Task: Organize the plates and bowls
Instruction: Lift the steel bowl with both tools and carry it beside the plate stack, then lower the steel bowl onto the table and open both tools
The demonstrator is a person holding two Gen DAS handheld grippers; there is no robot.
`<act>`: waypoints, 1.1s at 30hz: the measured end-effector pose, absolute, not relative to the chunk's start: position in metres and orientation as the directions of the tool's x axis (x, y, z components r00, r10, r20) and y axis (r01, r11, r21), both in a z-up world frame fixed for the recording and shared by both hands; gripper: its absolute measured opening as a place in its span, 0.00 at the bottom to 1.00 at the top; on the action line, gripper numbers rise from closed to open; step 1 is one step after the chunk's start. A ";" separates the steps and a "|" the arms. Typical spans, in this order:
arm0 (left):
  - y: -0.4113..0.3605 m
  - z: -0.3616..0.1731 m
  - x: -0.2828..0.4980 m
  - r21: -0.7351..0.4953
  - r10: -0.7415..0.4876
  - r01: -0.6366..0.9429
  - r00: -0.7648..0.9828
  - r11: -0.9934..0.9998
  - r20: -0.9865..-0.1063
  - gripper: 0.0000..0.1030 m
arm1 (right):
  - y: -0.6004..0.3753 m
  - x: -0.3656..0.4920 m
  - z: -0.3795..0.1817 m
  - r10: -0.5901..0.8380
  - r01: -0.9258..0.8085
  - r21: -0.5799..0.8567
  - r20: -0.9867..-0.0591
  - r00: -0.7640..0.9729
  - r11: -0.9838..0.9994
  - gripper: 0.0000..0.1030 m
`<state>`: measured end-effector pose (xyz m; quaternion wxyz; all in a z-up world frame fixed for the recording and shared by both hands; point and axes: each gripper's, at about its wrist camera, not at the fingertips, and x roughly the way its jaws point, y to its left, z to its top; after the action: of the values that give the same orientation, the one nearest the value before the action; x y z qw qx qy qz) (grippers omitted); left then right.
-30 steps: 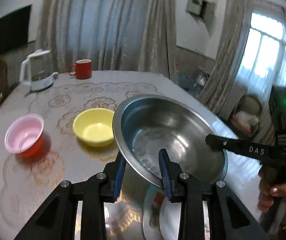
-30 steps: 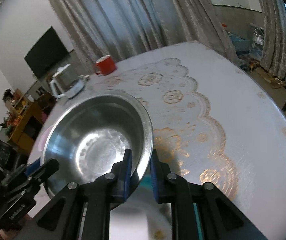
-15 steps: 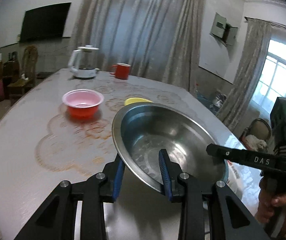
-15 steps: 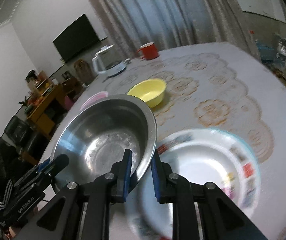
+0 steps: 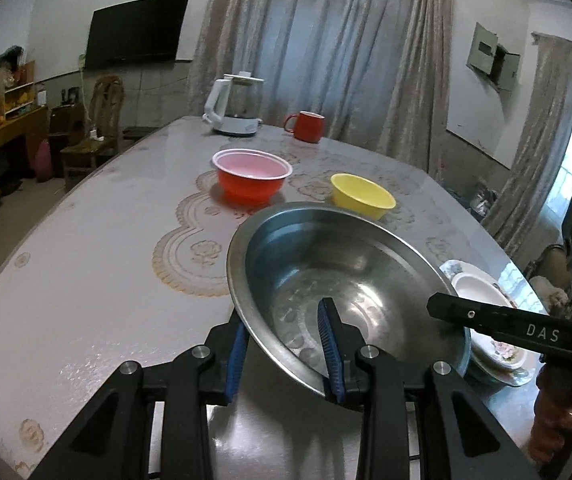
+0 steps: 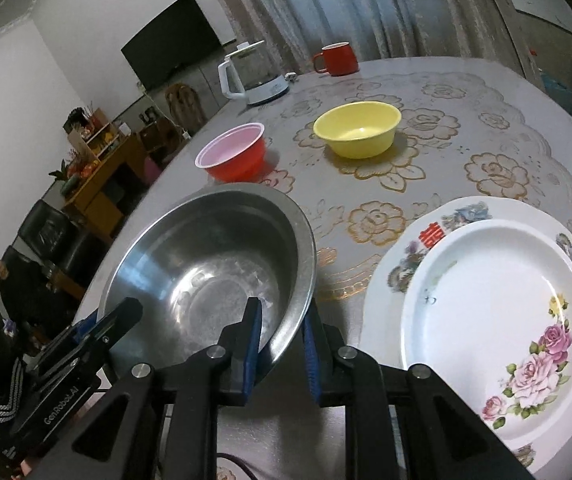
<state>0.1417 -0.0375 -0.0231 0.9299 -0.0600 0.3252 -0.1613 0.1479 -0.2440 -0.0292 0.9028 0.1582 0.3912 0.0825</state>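
Note:
A large steel bowl hangs between my two grippers, held by opposite sides of its rim. My left gripper is shut on its near rim, one blue pad inside and one outside. My right gripper is shut on the other side of the steel bowl in the same way. Just right of the bowl, a white floral plate lies stacked on a larger floral plate. Farther back on the table stand a yellow bowl and a red bowl with a pink inside.
A white kettle and a red mug stand at the far end of the patterned table. Chairs and a wooden cabinet are off its left edge. A hand grips the right tool at the lower right.
Both grippers have carried the steel bowl sideways off the floral plates, which now lie uncovered to its right. The bowl sits lower. Both grips are unchanged.

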 end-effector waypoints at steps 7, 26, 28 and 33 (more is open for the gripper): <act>-0.037 -0.039 0.150 -0.174 -0.270 0.207 0.721 0.963 -0.638 0.34 | -0.234 0.158 -0.042 0.254 -0.015 0.323 -0.714 0.652 0.946 0.20; -0.037 -0.054 0.156 -0.166 -0.232 0.163 0.716 0.973 -0.659 0.34 | -0.218 0.163 -0.052 0.234 -0.009 0.297 -0.733 0.639 0.955 0.22; -0.038 -0.054 0.156 -0.161 -0.229 0.163 0.715 0.973 -0.660 0.35 | -0.218 0.161 -0.052 0.233 -0.005 0.299 -0.734 0.638 0.954 0.22; -0.038 -0.054 0.155 -0.167 -0.236 0.167 0.715 0.972 -0.659 0.36 | -0.217 0.161 -0.052 0.234 -0.006 0.299 -0.733 0.638 0.954 0.23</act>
<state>0.1553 -0.0380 -0.0543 0.9247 -0.0477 0.3618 -0.1088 0.1612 -0.2171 -0.0522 0.8949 0.1354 0.4200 0.0671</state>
